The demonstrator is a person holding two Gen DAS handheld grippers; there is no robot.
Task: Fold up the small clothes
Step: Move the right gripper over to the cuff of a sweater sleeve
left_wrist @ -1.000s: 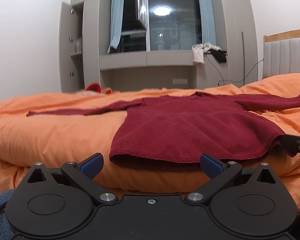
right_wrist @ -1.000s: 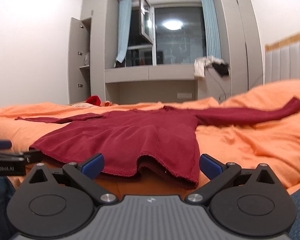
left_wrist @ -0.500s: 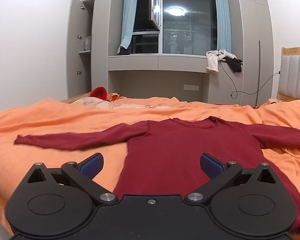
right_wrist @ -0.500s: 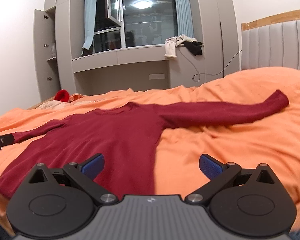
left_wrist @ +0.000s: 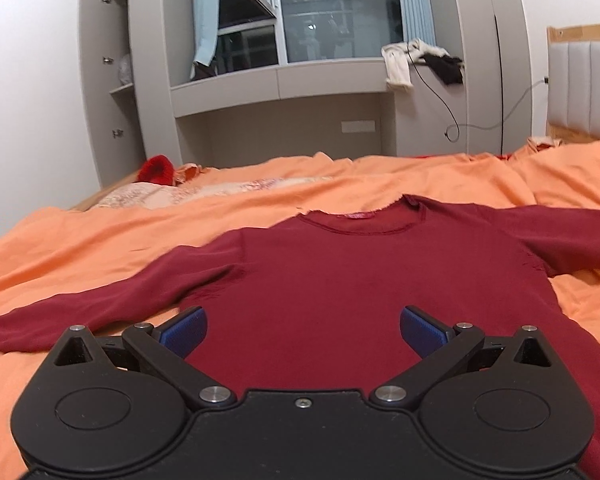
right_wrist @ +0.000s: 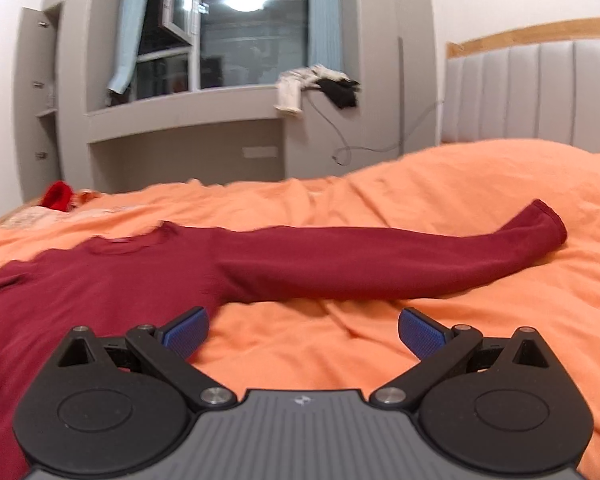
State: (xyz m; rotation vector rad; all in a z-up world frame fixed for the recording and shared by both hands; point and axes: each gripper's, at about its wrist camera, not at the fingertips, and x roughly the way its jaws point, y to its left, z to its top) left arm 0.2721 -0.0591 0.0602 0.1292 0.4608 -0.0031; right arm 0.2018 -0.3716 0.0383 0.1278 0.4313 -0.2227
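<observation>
A dark red long-sleeved knit top (left_wrist: 340, 272) lies flat, front up, on the orange bedspread (left_wrist: 80, 236) — both sleeves stretched out to the sides. The left gripper (left_wrist: 302, 326) hovers over its chest, blue-padded fingers spread wide, holding nothing. The right gripper (right_wrist: 302, 326) — equally spread and empty — hangs above bare bedspread just below the top's outstretched sleeve (right_wrist: 380, 260).

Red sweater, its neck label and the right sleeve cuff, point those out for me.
red sweater (left_wrist: 340, 280), left wrist view, middle of chest.
neck label (left_wrist: 357, 215), left wrist view, inside collar.
right sleeve cuff (right_wrist: 552, 224), right wrist view, sleeve end.
</observation>
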